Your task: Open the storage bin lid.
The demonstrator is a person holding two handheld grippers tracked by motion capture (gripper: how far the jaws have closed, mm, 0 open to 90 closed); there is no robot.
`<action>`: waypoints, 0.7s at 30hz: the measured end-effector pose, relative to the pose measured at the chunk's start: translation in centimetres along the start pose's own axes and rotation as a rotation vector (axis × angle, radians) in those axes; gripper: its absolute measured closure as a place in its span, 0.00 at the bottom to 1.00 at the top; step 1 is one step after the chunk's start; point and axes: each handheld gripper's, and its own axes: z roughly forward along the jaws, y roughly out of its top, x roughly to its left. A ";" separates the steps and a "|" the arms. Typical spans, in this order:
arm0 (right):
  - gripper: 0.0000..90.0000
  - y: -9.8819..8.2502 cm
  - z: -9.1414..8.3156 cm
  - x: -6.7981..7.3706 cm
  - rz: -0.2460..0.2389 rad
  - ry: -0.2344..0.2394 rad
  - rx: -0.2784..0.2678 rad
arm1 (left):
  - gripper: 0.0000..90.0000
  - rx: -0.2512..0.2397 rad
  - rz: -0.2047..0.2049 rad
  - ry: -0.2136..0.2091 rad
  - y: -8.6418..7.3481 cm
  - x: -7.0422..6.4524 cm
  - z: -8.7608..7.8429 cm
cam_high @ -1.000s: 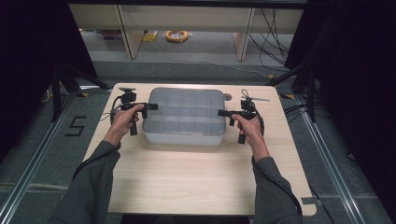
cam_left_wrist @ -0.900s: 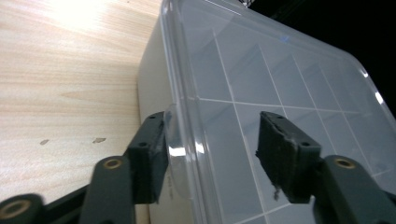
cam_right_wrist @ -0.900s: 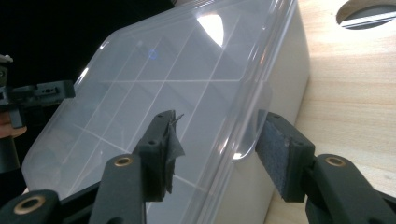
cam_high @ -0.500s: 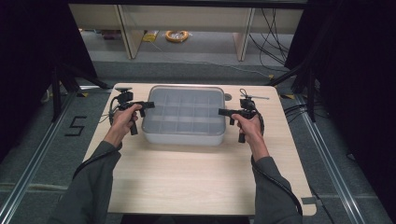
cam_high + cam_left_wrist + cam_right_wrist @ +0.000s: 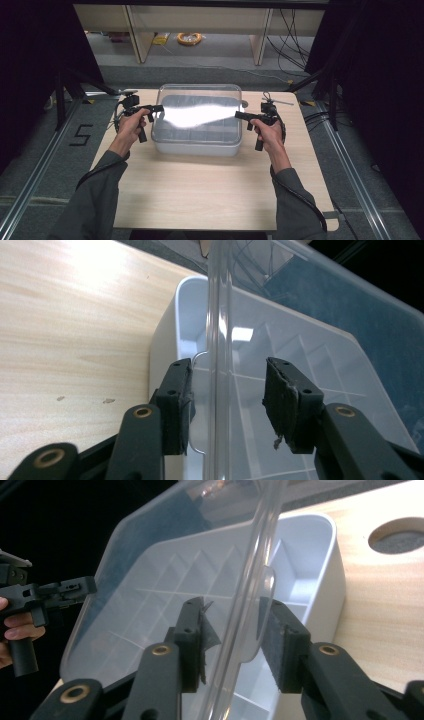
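Now your left gripper (image 5: 156, 108) and right gripper (image 5: 241, 115), jaws just closing, each pinch an end rim of the clear plastic lid (image 5: 200, 112), tilted above the white compartmented plastic box (image 5: 195, 147).

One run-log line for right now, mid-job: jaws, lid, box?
left gripper: jaws closing on lid edge | right gripper: same | clear plastic lid: raised, tilted over box | white compartmented plastic box: on wooden table
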 end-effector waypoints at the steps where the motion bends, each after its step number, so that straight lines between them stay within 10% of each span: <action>1: 0.73 0.1 -0.1 0.0 -0.017 0.000 -0.008 | 0.61 -0.005 -0.007 -0.005 0.1 -0.2 -0.2; 21: 0.76 -0.3 -4.9 3.7 -0.067 0.039 -0.074 | 0.61 -0.061 0.114 -0.061 -0.7 -3.2 -5.8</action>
